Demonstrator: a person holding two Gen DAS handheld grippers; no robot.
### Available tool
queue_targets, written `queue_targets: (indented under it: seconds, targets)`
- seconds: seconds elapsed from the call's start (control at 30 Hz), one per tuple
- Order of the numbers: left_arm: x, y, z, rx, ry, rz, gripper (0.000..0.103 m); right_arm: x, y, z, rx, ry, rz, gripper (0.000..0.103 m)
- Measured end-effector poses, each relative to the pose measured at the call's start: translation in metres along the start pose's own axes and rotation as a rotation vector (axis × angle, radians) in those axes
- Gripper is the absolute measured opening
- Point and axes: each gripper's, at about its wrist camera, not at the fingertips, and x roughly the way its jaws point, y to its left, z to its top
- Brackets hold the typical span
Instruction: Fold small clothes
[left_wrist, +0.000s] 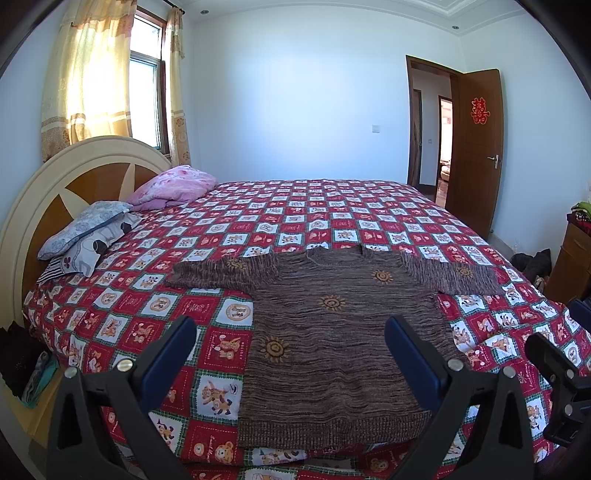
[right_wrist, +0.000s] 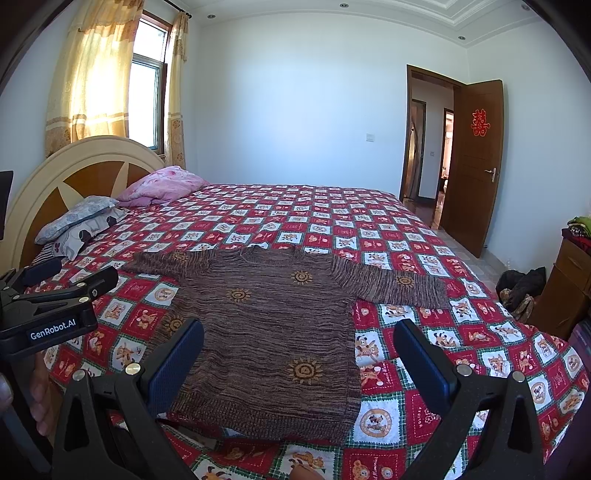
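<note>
A brown knitted sweater with orange sun motifs lies flat on the bed, sleeves spread out to both sides, hem toward me. It also shows in the right wrist view. My left gripper is open and empty, held above the sweater's hem end. My right gripper is open and empty, above the sweater's lower right part. The right gripper shows at the right edge of the left wrist view. The left gripper shows at the left edge of the right wrist view.
The bed has a red checkered cartoon bedspread. Pillows and a pink quilt lie by the headboard. A wooden cabinet and dark bags stand on the right. A brown door stands open.
</note>
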Motion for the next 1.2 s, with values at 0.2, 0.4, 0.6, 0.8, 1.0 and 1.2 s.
queue_targets:
  seconds: [0.2,0.4,0.6,0.8,1.0,1.2]
  targets:
    - [0.001,0.001,0.002,-0.001,-0.001,0.002,0.103,0.001,0.001,0.0,0.002,0.005,0.0,0.102]
    - [0.001,0.002,0.0,-0.004,0.001,0.001,0.103,0.003,0.001,0.0,0.0,0.007,0.002,0.102]
    - [0.001,0.002,0.0,-0.004,0.001,0.001,0.103,0.003,0.002,-0.001,-0.001,0.008,0.002,0.102]
    - [0.002,0.003,0.0,-0.006,0.002,0.001,0.103,0.005,0.002,-0.003,0.001,0.009,0.009,0.102]
    - [0.006,0.004,-0.001,-0.001,0.009,0.005,0.103,0.018,-0.001,-0.008,0.015,0.028,0.022,0.102]
    - [0.025,0.005,-0.008,-0.003,0.039,-0.012,0.103,0.032,-0.002,-0.018,0.017,0.042,0.115,0.102]
